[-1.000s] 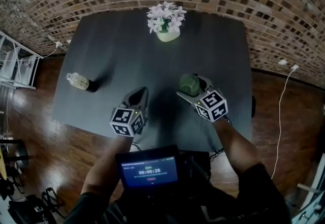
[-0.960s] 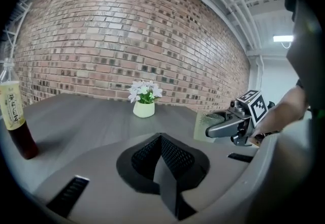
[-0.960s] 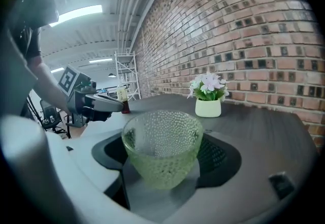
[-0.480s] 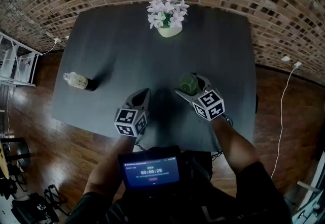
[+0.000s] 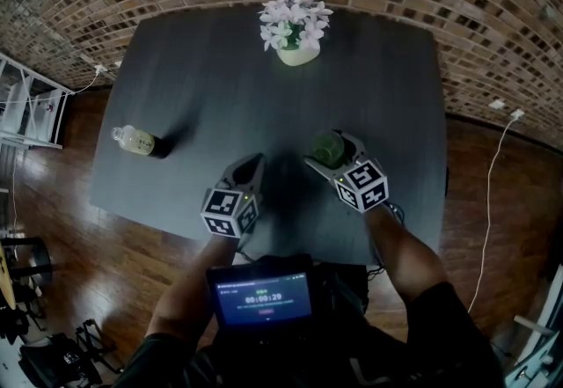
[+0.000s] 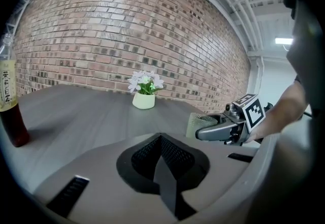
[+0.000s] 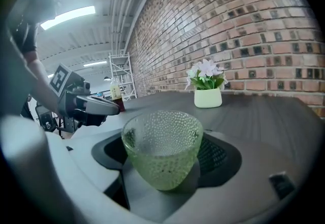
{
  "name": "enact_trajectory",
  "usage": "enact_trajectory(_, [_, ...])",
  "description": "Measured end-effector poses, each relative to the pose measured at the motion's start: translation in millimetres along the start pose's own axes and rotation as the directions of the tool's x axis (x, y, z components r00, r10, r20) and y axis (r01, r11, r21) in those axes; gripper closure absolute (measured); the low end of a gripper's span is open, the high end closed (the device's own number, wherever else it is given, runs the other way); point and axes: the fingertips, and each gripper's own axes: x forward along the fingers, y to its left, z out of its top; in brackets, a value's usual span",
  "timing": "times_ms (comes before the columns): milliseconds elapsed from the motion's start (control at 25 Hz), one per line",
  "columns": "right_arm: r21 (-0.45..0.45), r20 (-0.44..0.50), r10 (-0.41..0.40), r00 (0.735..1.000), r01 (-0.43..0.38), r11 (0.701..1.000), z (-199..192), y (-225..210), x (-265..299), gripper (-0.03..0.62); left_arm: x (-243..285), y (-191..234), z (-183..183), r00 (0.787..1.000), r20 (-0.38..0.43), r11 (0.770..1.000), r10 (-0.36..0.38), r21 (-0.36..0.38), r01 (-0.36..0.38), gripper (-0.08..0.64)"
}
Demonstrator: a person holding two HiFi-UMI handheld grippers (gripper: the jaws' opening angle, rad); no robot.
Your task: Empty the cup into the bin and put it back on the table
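Above the table (image 5: pixel 193 96), the right claw (image 5: pixel 334 151) clasps the green cup (image 7: pixel 162 144), seemingly empty; the left claw (image 5: pixel 251 164) is closed, bare.

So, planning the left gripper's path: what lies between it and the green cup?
Nothing: bare table between left gripper and cup, per the head view.

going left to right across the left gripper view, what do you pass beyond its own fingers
bottle → flowers → cup → right gripper, which holds the cup
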Motion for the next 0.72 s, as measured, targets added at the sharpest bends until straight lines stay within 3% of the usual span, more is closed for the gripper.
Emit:
enact_trajectory(400, [-0.017,-0.003,-0.014,1.000,0.014,1.000,1.2,2.3,1.7,0.189,-0.1,-2.0,8.7,1.000,0.014,1.000,-0.017,0.011,0.017,0.557])
enact_trajectory(520, [-0.004,0.004,0.008,1.000,-0.008,1.000,4.6,5.3,-0.3,0.120,-3.6,-4.4,13.5,0.999,0.029,1.000,-0.027,-0.001,0.027,0.557])
enact_trajectory(720, [0.010,0.037,0.012,0.999,-0.013,1.000,18.1,6.4,-12.8,0.120,-11.3,-10.0,23.1,0.997,0.052,0.999,-0.054,0.002,0.054,0.557])
